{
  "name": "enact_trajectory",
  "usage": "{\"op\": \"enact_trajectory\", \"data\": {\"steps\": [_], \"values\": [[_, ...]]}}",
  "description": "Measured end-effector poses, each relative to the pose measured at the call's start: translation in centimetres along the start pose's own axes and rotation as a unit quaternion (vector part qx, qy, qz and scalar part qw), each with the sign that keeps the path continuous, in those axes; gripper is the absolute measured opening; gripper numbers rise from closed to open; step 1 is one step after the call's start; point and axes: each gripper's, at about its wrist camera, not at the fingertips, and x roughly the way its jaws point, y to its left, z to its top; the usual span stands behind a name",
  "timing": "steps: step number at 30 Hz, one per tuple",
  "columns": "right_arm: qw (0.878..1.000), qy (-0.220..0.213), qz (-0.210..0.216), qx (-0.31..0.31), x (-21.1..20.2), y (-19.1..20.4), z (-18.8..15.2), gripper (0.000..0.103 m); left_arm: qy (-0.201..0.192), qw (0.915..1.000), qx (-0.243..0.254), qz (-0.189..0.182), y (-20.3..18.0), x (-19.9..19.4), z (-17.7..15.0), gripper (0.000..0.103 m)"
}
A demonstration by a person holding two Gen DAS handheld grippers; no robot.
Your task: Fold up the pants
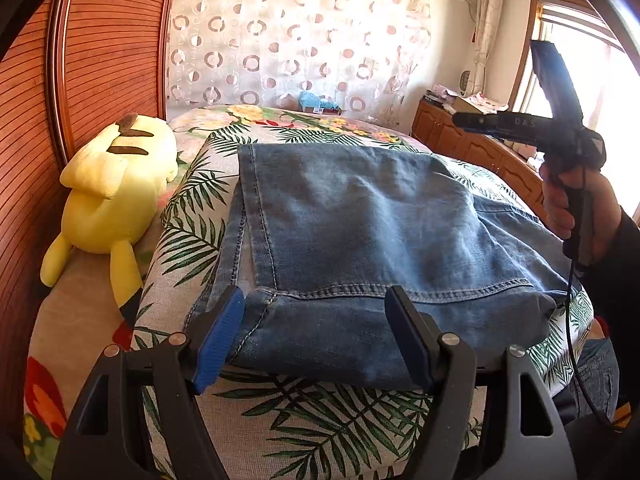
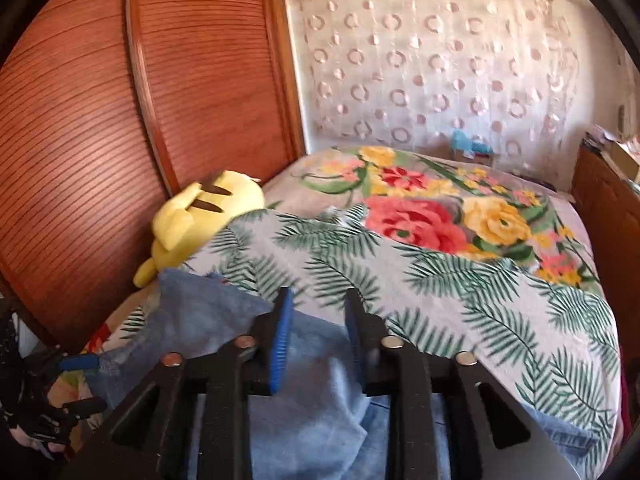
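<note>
Denim pants lie folded lengthwise away from the open left gripper, which straddles their near edge; the right gripper hovers above, part-open, empty.

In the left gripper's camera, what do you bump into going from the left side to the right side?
Wooden slatted wall → yellow plush toy → folded jeans → right gripper, held up in a hand.
</note>
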Motion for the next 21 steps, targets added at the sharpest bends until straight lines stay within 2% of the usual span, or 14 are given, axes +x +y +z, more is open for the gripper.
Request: {"op": "enact_trajectory", "data": {"steps": [5,10,15,21], "values": [[1.000,0.014,-0.010,0.004,-1.2,-0.6,-0.3,0.034,0.002,1.0000,0.003,0.004,-0.2,0.1,0.0,0.074],[1.000,0.021,-0.021,0.007,-3.9,-1.4,-1.9,0.037,-0.004,1.0000,0.006,0.001,-0.8,0.0,0.4,0.074],[0.999,0.028,-0.046,0.008,-7.3,-3.0,-5.1,0.038,-0.009,0.9998,0.015,-0.005,-1.7,-0.1,1.0,0.079],[0.995,0.040,-0.088,0.031,-11.7,-5.8,-10.3,0.038,-0.008,0.9994,0.033,-0.009,-3.3,0.1,1.5,0.079]]}}
